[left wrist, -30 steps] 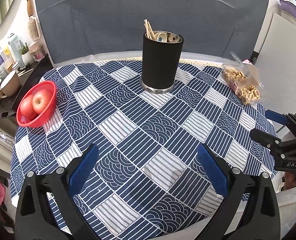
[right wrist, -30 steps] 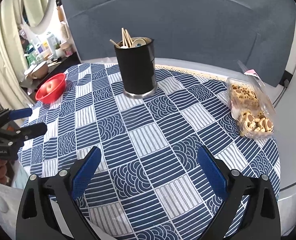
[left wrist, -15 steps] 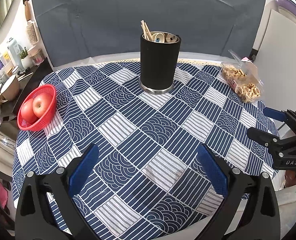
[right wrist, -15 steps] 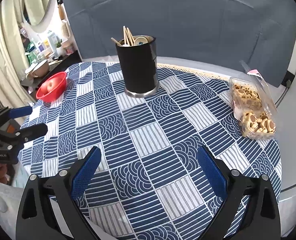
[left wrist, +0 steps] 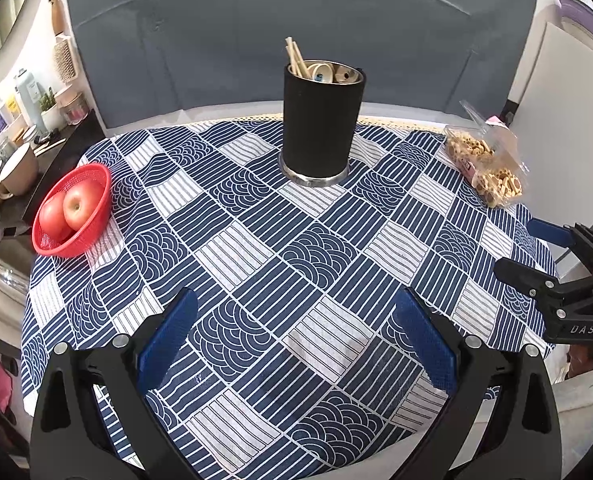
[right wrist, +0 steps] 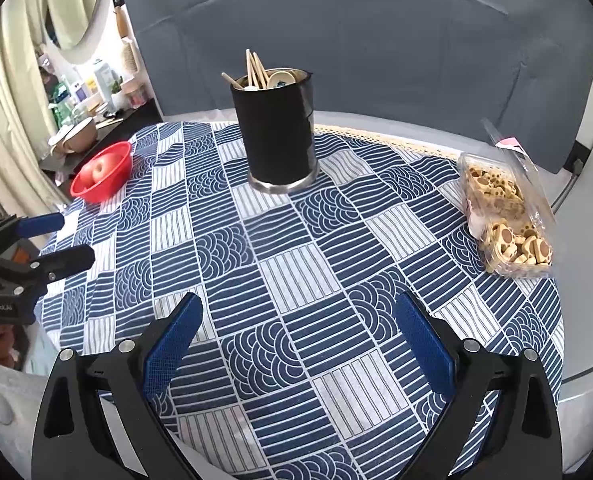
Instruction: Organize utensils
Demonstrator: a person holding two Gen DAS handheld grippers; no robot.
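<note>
Left wrist view: left tool spread wide, empty, over the near table edge. Black holder stands near the far edge, centre; chopsticks and spoons inside. Judgement: chopsticks light, stiff, slippery, so pinch the protruding tips; spoons look ceramic, fragile. Right tool likewise wide, empty.

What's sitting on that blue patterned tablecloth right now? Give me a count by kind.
Black utensil holder: 1
Red basket: 1
Apples in the basket: 2
Clear snack box: 1
Total: 5 things on the tablecloth. Chopsticks and spoons stand in the holder, but they overlap too much to count.
</note>
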